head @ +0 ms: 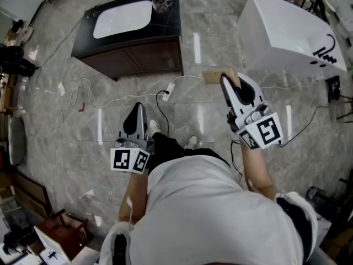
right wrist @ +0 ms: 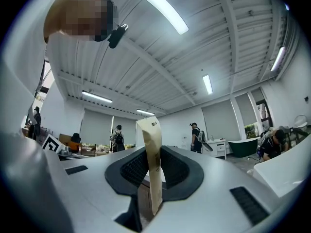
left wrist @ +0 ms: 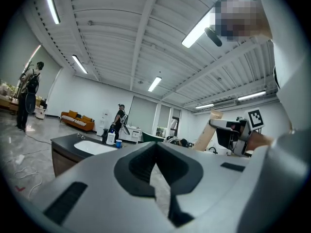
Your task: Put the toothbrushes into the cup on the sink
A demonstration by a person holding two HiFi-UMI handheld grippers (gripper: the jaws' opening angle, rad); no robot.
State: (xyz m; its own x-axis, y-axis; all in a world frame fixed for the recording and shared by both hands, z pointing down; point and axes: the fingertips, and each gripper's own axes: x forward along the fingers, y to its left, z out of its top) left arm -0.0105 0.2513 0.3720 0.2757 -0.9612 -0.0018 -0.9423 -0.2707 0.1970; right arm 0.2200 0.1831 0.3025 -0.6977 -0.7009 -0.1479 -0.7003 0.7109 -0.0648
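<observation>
Clamping the tan pack (right wrist: 151,154) (presumably toothbrushes), the right gripper (head: 227,83) fingers (right wrist: 130,168) need steady pressure while carrying it to the cup (head: 161,4) beside the sink (head: 122,16), well apart across the floor. The left gripper (head: 136,110) fingers sit together, empty.

The head view looks steeply down from above onto the left gripper (head: 138,108) and right gripper (head: 225,80). Each gripper view sits close behind its jaws, facing roughly level past their tips. All 3 share the brown packet (right wrist: 153,164) between the right jaws.
</observation>
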